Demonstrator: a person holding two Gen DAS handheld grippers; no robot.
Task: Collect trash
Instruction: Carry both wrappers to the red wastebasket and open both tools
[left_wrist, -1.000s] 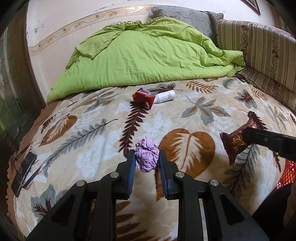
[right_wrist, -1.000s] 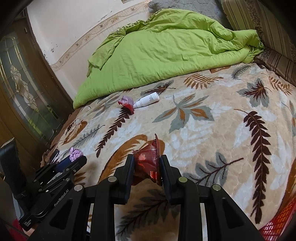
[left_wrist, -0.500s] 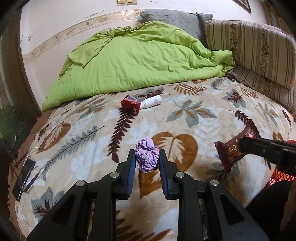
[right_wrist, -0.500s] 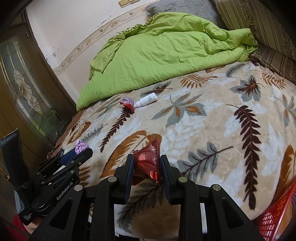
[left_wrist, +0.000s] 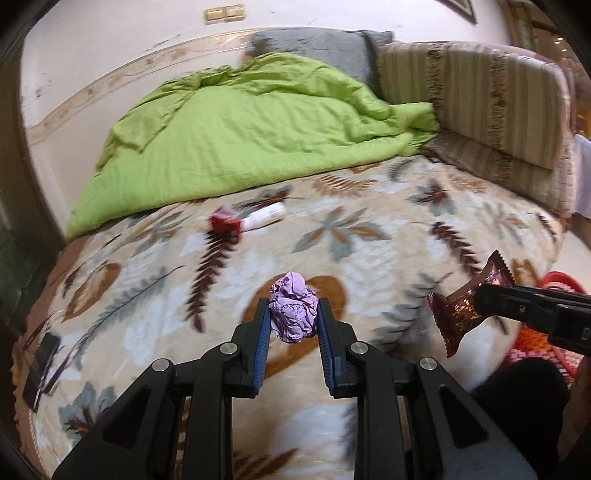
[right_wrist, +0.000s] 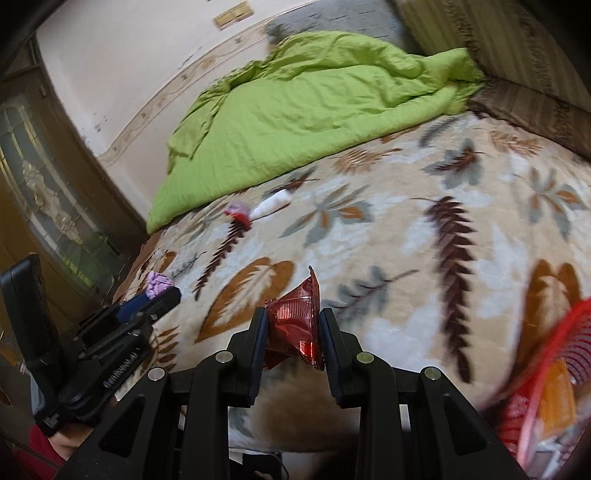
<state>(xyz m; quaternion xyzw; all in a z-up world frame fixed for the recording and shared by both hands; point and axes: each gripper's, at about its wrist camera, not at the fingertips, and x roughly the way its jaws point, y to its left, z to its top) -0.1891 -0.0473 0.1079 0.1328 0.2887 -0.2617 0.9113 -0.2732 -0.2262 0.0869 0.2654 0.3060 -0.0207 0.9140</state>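
Note:
My left gripper is shut on a crumpled purple paper ball, held above the leaf-patterned blanket. In the right wrist view my right gripper is shut on a dark red snack wrapper; from the left wrist view the same wrapper hangs at the right. The left gripper with the purple ball shows at the left of the right wrist view. Farther up the bed lie a small red wrapper and a white tube.
A rumpled green quilt covers the far part of the bed, with striped cushions to the right. A red mesh basket sits at the bed's near right corner. A dark phone-like object lies at the left edge.
Both grippers have pulled back from the bed toward its near edge, still holding their items. The red basket has come into the right wrist view.

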